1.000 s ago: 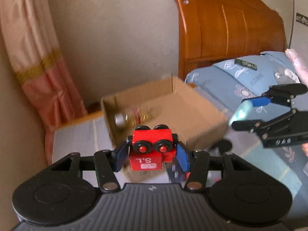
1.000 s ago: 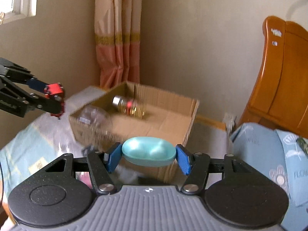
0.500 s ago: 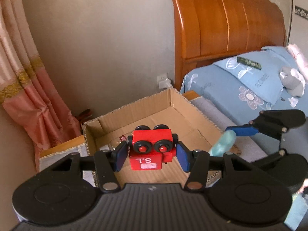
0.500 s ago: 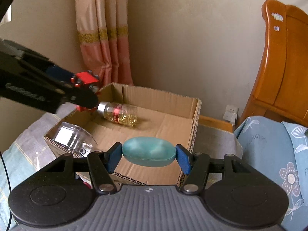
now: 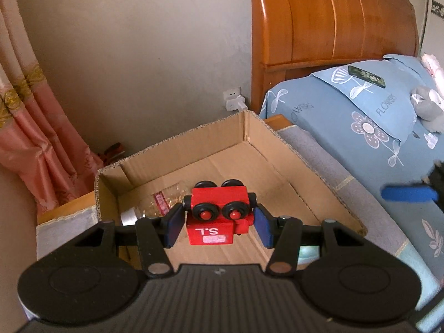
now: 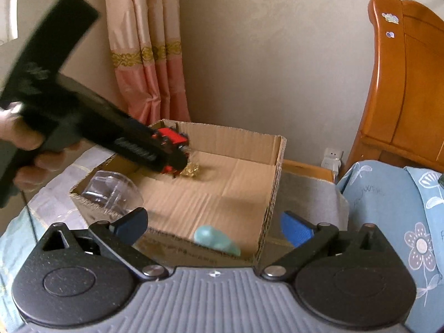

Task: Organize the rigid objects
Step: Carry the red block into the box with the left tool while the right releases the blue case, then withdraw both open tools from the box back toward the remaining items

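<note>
My left gripper (image 5: 219,226) is shut on a red wooden toy train car (image 5: 217,212) with black wheels, held over the open cardboard box (image 5: 249,127). The right wrist view shows the same train car (image 6: 172,140) above the box's far left side. My right gripper (image 6: 213,226) has its jaws opening wide, nothing pressed between them. A teal oval case (image 6: 216,238) lies loose in the box (image 6: 280,172) near its front wall, blurred. A clear bottle with gold contents (image 5: 155,205) and a clear plastic dome (image 6: 111,193) lie in the box.
A wooden headboard (image 5: 333,19) and a bed with a blue flowered cover (image 5: 374,127) stand to the right. Pink curtains (image 6: 149,63) hang at the wall behind the box. A wall socket with a plug (image 5: 234,102) sits behind it. A hand (image 6: 25,144) holds the left gripper.
My right gripper opened and the teal case dropped from it into the box. My left gripper carried the red train car over the box.
</note>
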The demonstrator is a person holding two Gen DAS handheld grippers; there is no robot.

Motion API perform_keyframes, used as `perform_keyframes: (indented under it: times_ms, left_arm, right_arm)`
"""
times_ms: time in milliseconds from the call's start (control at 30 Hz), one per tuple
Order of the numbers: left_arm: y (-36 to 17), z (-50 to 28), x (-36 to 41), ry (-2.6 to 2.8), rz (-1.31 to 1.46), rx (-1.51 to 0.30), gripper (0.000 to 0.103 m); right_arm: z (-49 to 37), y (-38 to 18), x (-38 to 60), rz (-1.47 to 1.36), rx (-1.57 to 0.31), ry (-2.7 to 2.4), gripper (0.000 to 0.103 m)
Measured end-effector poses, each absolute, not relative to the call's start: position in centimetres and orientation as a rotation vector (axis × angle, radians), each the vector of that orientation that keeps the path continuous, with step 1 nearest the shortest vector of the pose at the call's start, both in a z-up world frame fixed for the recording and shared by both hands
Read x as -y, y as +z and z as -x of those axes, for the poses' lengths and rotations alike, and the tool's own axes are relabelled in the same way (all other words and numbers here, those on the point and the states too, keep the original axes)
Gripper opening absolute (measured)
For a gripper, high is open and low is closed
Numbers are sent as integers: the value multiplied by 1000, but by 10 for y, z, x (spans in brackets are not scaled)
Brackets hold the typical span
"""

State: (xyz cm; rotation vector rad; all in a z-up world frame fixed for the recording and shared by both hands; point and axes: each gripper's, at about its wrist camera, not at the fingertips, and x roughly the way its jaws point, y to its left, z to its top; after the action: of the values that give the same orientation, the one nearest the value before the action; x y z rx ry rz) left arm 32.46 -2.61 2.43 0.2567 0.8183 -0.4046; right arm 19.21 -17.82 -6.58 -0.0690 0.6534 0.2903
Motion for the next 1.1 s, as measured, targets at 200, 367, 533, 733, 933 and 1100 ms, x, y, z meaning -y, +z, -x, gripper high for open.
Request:
perform_keyframes:
  times_ms: [200,367,533,733,933,1100]
  left_arm:
    - [32,-326,28,-378,-227,-781,98]
    - [43,-313,24,-383,-229,-762,98]
    - [49,-294,15,-376,-239,-761,98]
    - [51,-260,4,-374,-257,-752,98]
    - [44,-223,-4,-379,-252,-747,100]
    - [33,-197,-12,-371,-246,-752,100]
  right_arm:
    - [-170,-61,179,44,-640,267,103]
    - [-156,-58,183,-16,-640,237,103]
    - [-139,-64,187,-47,-649,182,103]
    - [-121,-74,184,-47,-701,150,103]
    - [-105,-90,182,-42,-753,130,103]
    - [-98,-99,181,-38,-778,116,103]
